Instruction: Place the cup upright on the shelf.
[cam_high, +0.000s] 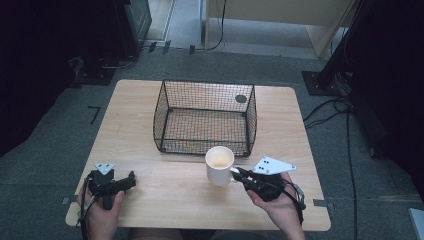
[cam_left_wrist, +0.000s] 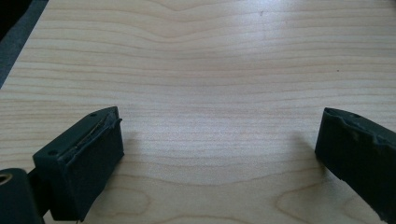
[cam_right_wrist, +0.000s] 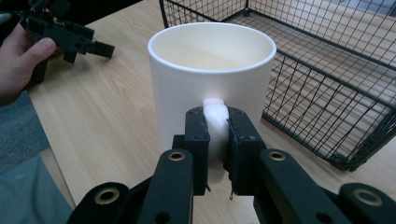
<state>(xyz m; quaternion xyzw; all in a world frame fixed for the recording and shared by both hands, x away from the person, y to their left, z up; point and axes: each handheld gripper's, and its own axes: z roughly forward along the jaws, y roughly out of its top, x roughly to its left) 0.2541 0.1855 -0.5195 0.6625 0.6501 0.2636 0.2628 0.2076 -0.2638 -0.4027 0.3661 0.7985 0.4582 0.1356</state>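
A white mug (cam_high: 219, 165) stands upright and empty just in front of the black wire basket (cam_high: 205, 117). My right gripper (cam_high: 239, 172) is shut on the mug's handle; in the right gripper view the two black pads (cam_right_wrist: 198, 140) clamp the white handle (cam_right_wrist: 215, 122) from both sides. The mug (cam_right_wrist: 212, 79) looks lifted slightly off the wood. My left gripper (cam_high: 131, 179) rests low over the table's front left, held in a hand. Its jaws stand wide apart over bare wood, with one pad (cam_left_wrist: 91, 154) at the left of the left gripper view.
The wire basket (cam_right_wrist: 327, 70) is empty and sits in the middle of the wooden table (cam_high: 150, 195). Beyond the table lie grey floor, cables (cam_high: 330, 107) at the right and dark stands at the back.
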